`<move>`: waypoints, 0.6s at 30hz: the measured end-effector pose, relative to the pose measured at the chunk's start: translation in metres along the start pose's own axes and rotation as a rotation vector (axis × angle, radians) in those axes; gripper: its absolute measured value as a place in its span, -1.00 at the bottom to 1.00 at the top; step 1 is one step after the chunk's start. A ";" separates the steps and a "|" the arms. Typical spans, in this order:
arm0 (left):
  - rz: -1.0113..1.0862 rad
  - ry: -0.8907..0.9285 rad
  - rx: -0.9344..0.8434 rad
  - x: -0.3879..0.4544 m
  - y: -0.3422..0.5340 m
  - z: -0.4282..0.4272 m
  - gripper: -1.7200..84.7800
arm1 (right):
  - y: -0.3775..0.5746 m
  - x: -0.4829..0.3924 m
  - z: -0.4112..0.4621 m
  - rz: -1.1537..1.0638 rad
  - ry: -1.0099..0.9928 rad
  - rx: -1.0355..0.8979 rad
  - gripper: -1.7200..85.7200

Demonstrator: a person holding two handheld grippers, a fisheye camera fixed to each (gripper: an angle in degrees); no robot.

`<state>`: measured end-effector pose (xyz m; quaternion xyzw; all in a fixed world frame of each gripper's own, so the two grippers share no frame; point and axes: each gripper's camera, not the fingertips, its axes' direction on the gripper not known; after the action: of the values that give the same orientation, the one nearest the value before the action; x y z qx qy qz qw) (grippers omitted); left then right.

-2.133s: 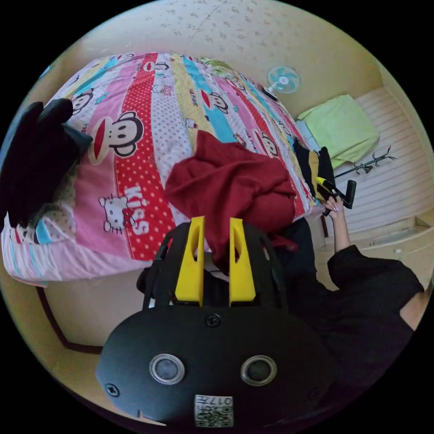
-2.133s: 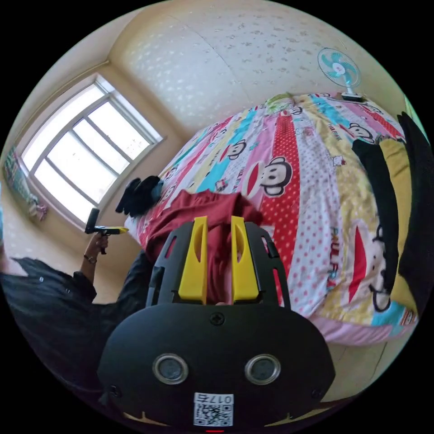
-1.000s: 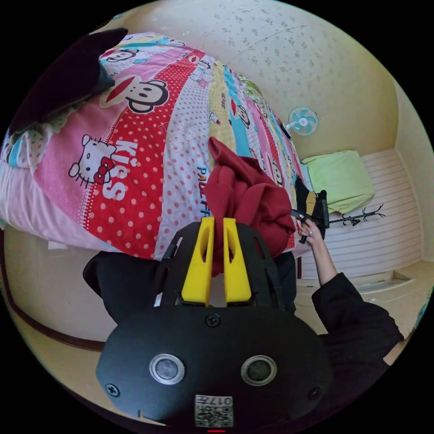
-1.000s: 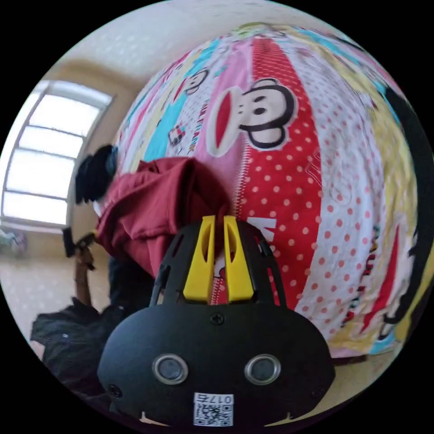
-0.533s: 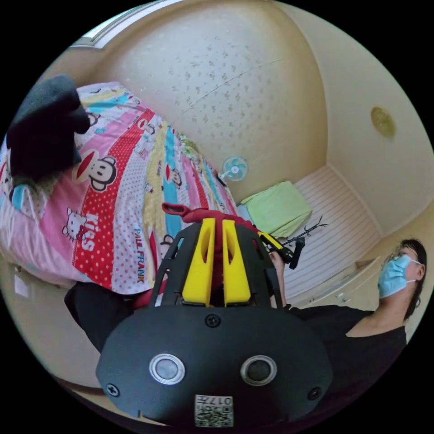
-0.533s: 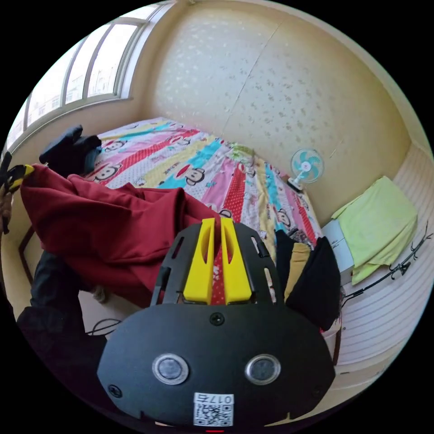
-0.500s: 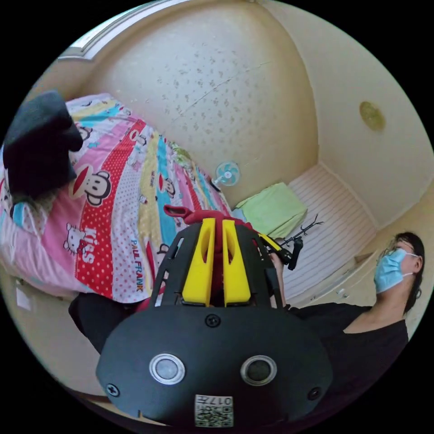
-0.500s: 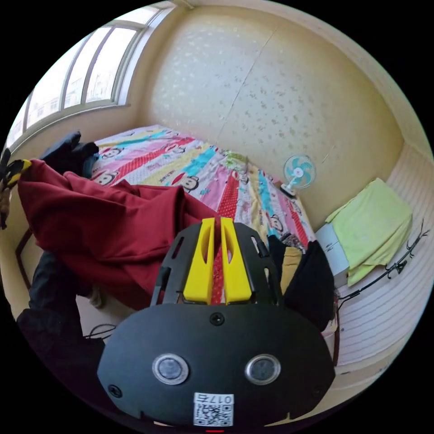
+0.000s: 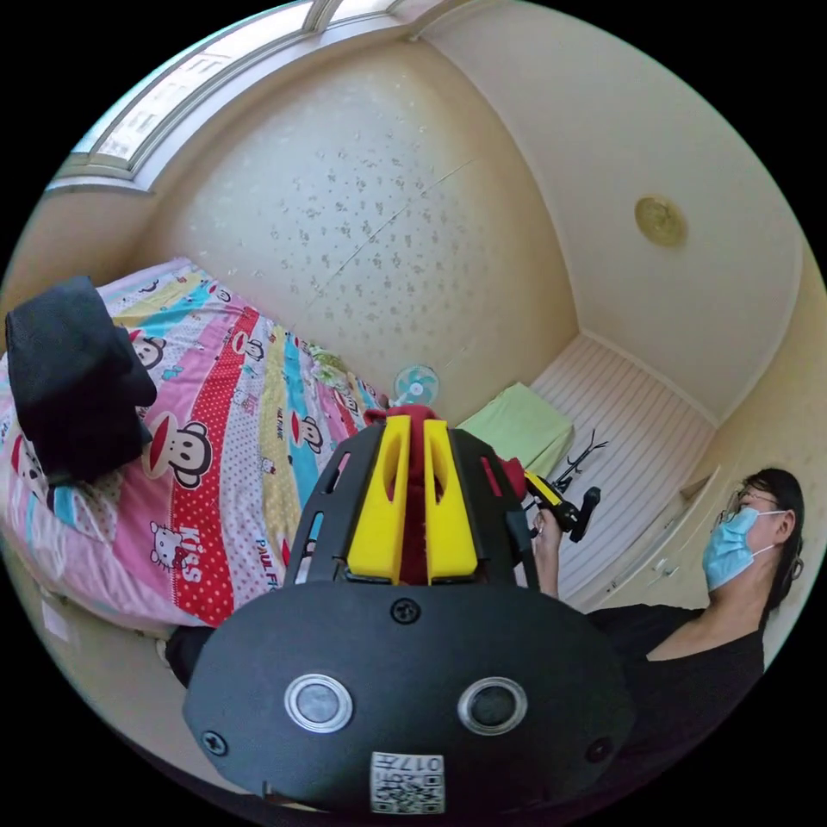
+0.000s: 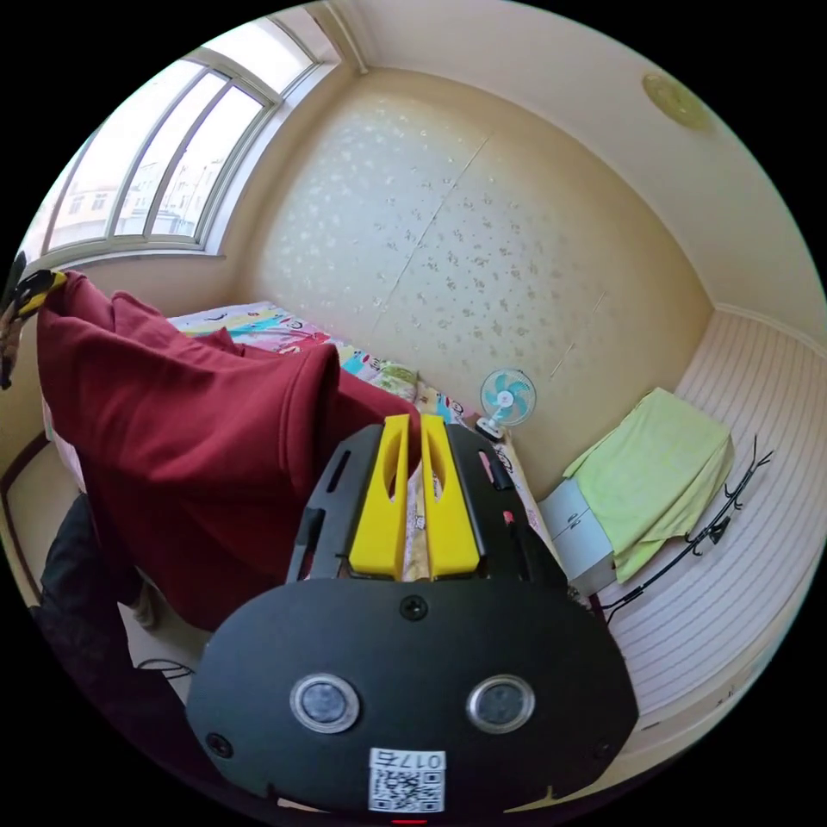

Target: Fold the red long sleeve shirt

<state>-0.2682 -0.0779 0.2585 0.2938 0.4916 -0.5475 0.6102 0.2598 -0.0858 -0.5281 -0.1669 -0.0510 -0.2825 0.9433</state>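
Lifted off bed (image 9: 215,482) | red shirt (image 10: 189,448), soft folds | both jaws clamped

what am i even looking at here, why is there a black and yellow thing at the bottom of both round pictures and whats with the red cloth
A person holds a hand tool in each hand, and each tool carries a wide fisheye camera, which gives the round pictures. The black body with two yellow jaws is the tool itself, seen from its own camera.

In the left gripper view, the left gripper has its jaws closed on a bunched bit of the red shirt. The right gripper shows beyond it in the person's hand.

In the right gripper view, the right gripper pinches another edge, and the shirt hangs spread in the air between the two tools, lifted off the bed.

On the bright cartoon bedspread lies a dark bundle of clothing. A small fan stands at the far end of the bed.
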 end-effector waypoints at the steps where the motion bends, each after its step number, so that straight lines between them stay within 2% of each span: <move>1: 0.017 0.036 0.008 0.007 0.006 -0.005 -0.94 | 0.002 -0.001 -0.006 0.008 0.010 0.012 -0.91; 4: 0.145 0.138 0.086 0.037 0.026 -0.032 -0.95 | 0.016 0.007 -0.052 0.114 0.064 0.145 -0.91; 5: 0.217 0.132 0.136 0.050 0.037 -0.046 -0.95 | 0.024 0.015 -0.070 0.183 0.068 0.203 -0.91; 7: 0.228 0.091 0.176 0.056 0.046 -0.057 -0.95 | 0.033 0.027 -0.081 0.241 0.049 0.257 -0.91; 11: 0.167 0.011 0.065 0.034 0.019 -0.013 -0.95 | 0.016 0.043 -0.029 0.298 -0.015 0.185 -0.91; 13: 0.212 0.041 0.046 0.047 0.011 -0.001 -0.95 | 0.011 0.051 -0.040 0.351 -0.046 0.239 -0.91; 16: 0.412 -0.034 0.121 0.104 0.027 -0.015 -0.96 | 0.024 0.066 -0.099 0.461 -0.108 0.428 -0.91; 18: 0.449 -0.010 0.206 0.123 0.043 -0.031 -0.96 | 0.044 0.067 -0.144 0.491 -0.014 0.558 -0.90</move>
<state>-0.2458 -0.0867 0.1271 0.4539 0.3524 -0.4467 0.6858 0.3404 -0.1348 -0.6629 0.0876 -0.0907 -0.0220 0.9918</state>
